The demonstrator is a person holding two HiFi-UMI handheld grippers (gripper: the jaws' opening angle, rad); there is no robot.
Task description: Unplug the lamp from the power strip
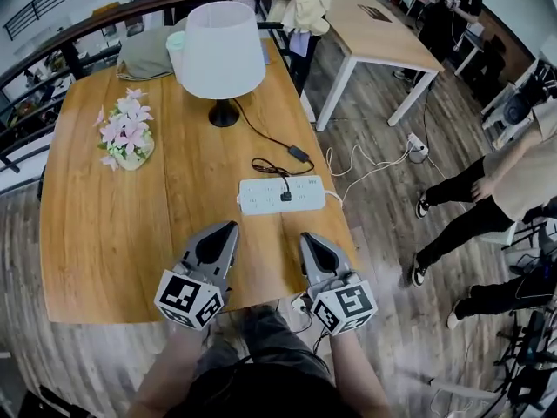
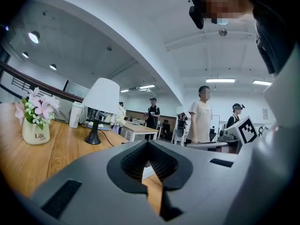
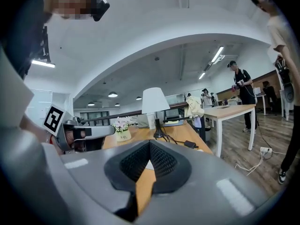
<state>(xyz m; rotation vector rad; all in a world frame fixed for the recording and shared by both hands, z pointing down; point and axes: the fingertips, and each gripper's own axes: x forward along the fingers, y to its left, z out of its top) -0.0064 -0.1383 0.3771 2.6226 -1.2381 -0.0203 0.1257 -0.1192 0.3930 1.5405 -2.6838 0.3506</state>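
On the wooden table (image 1: 104, 233), toward the far edge, standing upright: white-shaded lamp (image 1: 221, 55) on a slim dark foot, probably light and easy to tip if tugged by its lead.

Nearer the body, hovering over the near edge: left gripper (image 1: 228, 227) and right gripper (image 1: 310, 239), both pressed together at the tips, pinching nothing, well short of any target.

Between lamp and grippers, lying flat near the table's right edge: white power strip (image 1: 261, 196), rigid plastic, likely light enough to lift or slide along with the plug unless pinned down.

Running from the lamp foot and looping just beside the strip: thin black cord (image 1: 261, 136), limp, with a small inline block (image 1: 298, 153). Poor place to pull.

Seated in the strip's right half: small black plug (image 1: 285, 196), hard, stubby, probably snug in its socket. Best taken by its body across the sides and drawn straight up, with the other claw holding the strip down.
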